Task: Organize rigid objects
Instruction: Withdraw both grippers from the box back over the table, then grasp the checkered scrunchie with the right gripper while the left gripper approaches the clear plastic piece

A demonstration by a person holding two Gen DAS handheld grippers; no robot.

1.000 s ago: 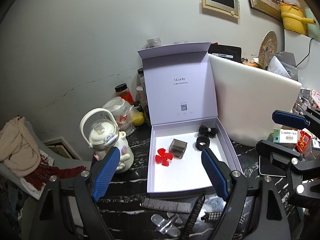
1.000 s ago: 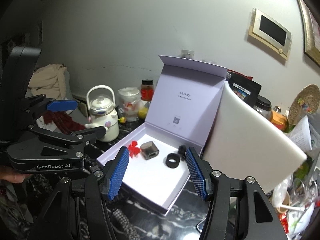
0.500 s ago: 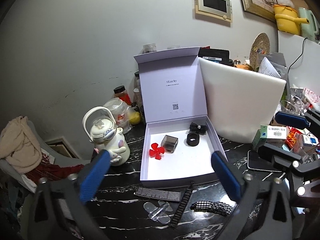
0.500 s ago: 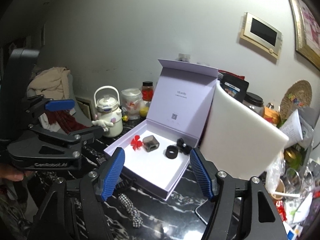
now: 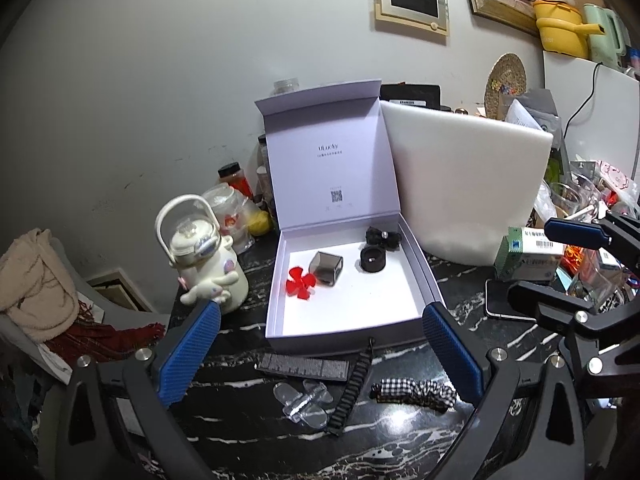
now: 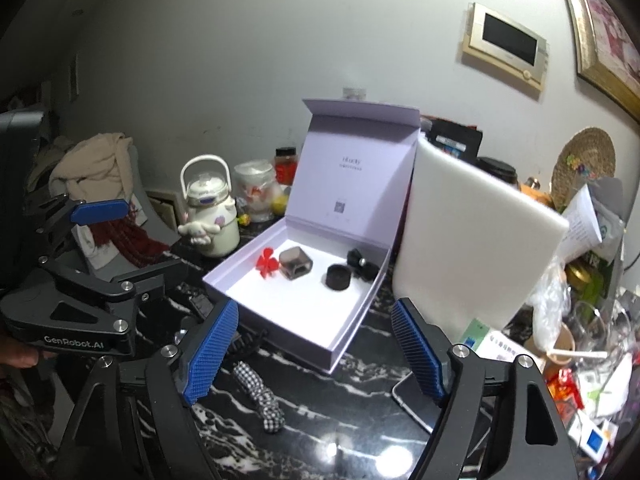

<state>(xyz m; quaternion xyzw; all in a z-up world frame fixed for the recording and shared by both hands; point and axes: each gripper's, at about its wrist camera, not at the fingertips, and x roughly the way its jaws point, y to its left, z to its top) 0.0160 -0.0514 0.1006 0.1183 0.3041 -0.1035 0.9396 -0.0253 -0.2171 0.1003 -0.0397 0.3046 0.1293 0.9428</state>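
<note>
Light: dim room, brightest on the white box floor (image 5: 352, 300).
Glare: two lamp spots on the glossy black table (image 6: 360, 452).
Edges: strong fisheye bending, dark rounded corners.
Sharpness: centre clear, right-hand clutter slightly soft.

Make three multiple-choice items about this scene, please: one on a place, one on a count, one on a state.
1. Where does the checked fabric piece lie?
A. in the box
B. on the countertop, in front of the box
C. on the kettle

2. How many things lie in the white box?
A. two
B. four
C. six

3. How is the left gripper?
A. open, holding nothing
B. shut on the red flower
C. shut on a strap

Answers: 1 B, it lies outside the front wall. 2 B, red flower, grey case, black ring, black bow. 3 A, its fingers stand wide apart.
</note>
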